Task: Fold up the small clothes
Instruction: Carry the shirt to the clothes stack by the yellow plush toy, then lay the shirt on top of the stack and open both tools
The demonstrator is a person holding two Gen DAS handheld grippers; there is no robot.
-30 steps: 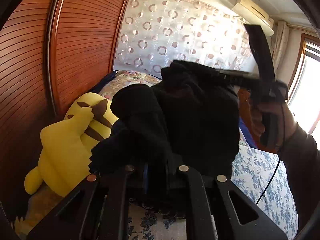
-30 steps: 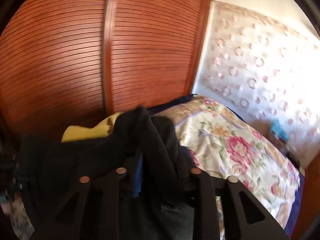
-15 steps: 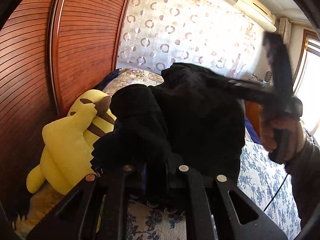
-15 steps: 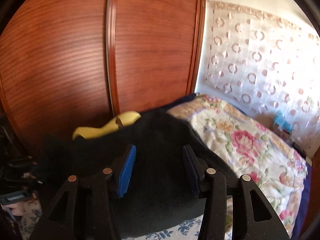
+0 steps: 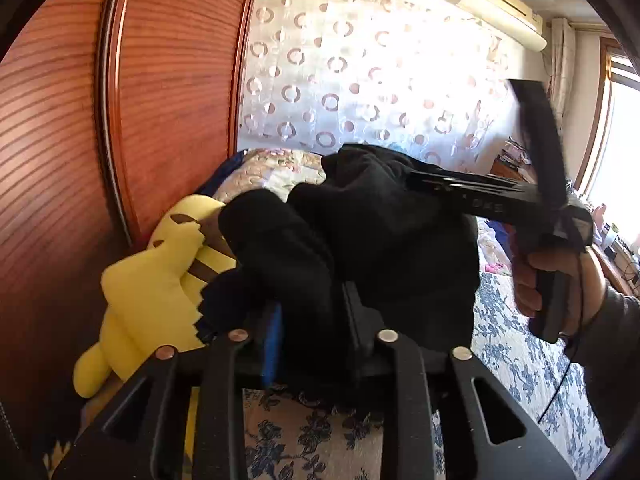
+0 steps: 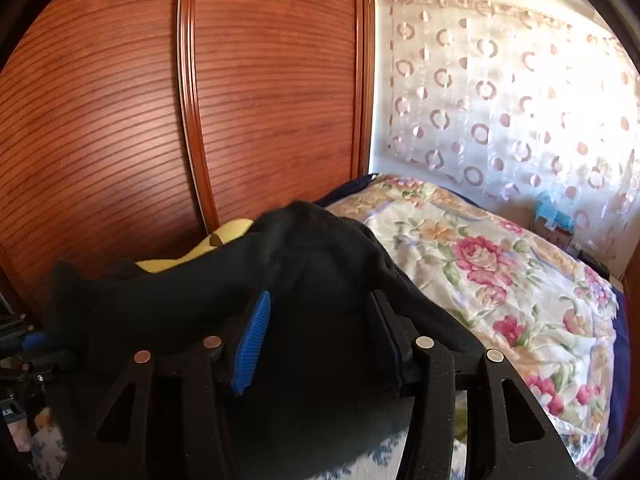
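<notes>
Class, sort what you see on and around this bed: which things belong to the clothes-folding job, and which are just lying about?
Belongs to the job:
black garment
left gripper
right gripper

Just lying about:
yellow plush toy
floral quilt
wardrobe doors
air conditioner

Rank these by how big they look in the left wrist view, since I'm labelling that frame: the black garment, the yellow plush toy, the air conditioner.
1. black garment, though it hangs nearest the camera, which inflates it
2. yellow plush toy
3. air conditioner, far off on the wall, so its real size is unsure
</notes>
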